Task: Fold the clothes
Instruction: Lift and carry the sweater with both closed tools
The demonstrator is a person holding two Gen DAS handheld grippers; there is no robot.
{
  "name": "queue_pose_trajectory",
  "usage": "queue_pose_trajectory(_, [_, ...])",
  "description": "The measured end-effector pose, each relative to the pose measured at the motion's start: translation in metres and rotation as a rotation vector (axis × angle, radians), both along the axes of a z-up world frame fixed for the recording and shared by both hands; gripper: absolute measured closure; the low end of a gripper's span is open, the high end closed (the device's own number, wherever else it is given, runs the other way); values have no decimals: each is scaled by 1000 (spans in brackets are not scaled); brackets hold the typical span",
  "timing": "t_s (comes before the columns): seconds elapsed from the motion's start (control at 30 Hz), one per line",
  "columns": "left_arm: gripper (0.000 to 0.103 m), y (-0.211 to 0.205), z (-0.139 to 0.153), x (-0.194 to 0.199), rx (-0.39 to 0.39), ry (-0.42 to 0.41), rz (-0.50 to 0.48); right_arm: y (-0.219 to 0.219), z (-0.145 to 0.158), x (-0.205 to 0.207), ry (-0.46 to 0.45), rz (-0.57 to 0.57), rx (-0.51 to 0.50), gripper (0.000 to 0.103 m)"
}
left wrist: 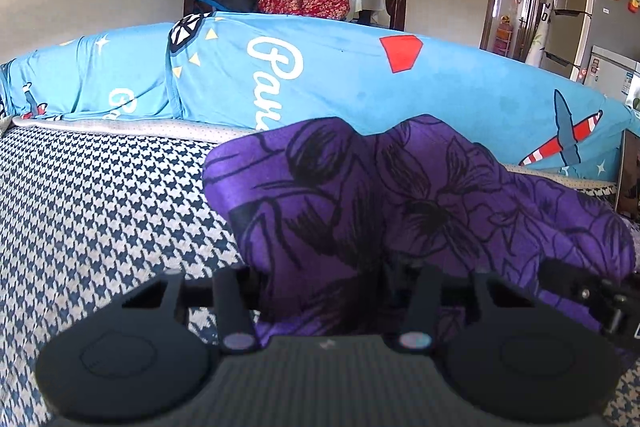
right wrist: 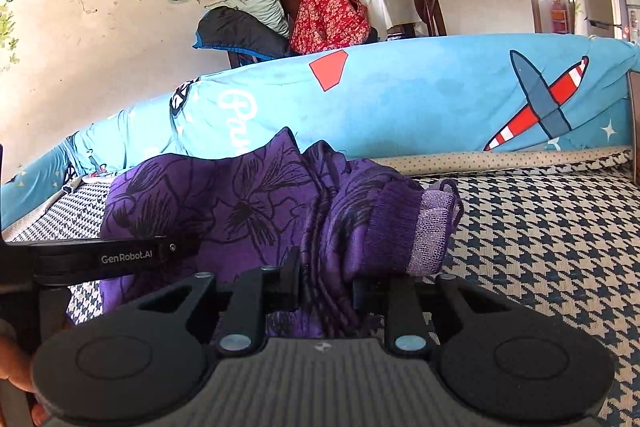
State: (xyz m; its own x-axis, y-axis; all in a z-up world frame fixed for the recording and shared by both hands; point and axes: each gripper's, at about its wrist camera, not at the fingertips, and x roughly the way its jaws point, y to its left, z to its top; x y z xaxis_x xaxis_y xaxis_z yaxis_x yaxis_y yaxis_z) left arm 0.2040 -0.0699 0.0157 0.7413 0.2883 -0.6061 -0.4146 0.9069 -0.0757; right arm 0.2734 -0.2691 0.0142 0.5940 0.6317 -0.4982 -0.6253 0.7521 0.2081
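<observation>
The right hand-held gripper (right wrist: 326, 291) sits low in the frame's centre, clenched on a bunched fold of the purple flowered garment (right wrist: 248, 207). The left hand-held gripper (left wrist: 334, 291), bottom centre of its view, is buried in the same cloth (left wrist: 400, 203); whether it grips I cannot tell. The garment lies heaped on the houndstooth bed cover (right wrist: 540, 247), near the blue printed cushion (left wrist: 340, 79) behind.

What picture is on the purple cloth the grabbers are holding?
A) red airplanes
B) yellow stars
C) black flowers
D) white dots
C: the purple cloth is covered in black line-drawn flowers, seen in both wrist views; the red airplane is on the blue cover behind it, not on the cloth.
</observation>
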Motion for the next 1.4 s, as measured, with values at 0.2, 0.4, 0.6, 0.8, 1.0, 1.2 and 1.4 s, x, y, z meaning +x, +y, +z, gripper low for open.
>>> queue_pose_trajectory(0.2, [58,6,-9,-6,8,57,10,8,-11,3,47,20,-20,81])
queue_pose_trajectory(0.4, [53,20,-29,5,-47,101,17,7,-32,24,214,-41,2,79])
queue_pose_trajectory(0.6, [43,29,-37,5,-89,108,20,-6,-47,43,358,-97,60,59])
queue_pose_trajectory(0.8, [35,31,-41,7,-97,116,16,-7,-56,49,410,-103,84,48])
queue_pose_trajectory(1.0, [38,26,-40,9,-57,114,4,5,-55,44,367,-62,60,65])
queue_pose_trajectory(1.2, [55,14,-33,6,25,99,-4,14,-46,34,273,-38,9,78])
queue_pose_trajectory(1.4, [60,2,-19,3,128,69,0,19,-29,17,126,-26,-39,80])
